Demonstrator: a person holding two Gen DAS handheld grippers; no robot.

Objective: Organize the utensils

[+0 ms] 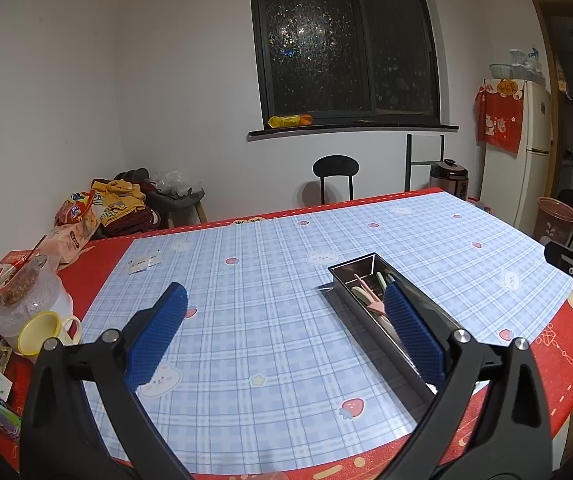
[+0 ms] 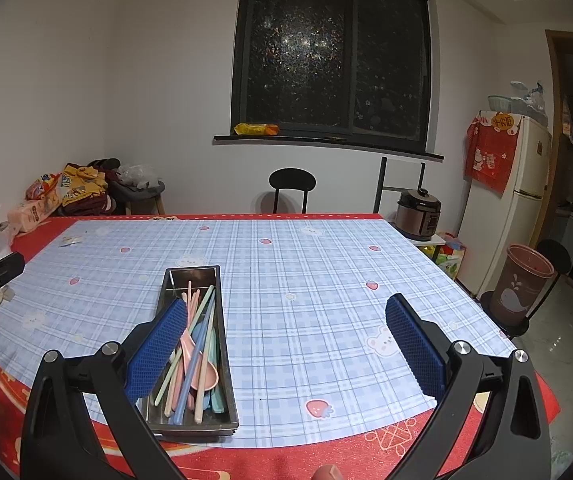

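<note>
The task looks nearly done: pastel plastic chopsticks and spoons (image 2: 194, 344) lie inside the rectangular steel tray (image 2: 228, 364) at lower centre-left of the bench (image 2: 306, 280), both the left gripper (image 1: 286, 336) and the right gripper (image 2: 286, 340) released and empty.

Glossy metal tray (image 2: 228, 368) holds matt plastic utensils (image 2: 196, 344).

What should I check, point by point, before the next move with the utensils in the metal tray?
1. Left gripper open, holding nothing: ok.
2. Right gripper open, holding nothing: ok.
3. Metal tray flat on the table: ok.
4. Chopsticks and pink spoon all inside the tray: ok.
5. Utensils sorted by kind: not ok, they lie crossed in one pile.
6. No utensil left outside the tray: cannot tell, the fingers hide part of the table.
</note>
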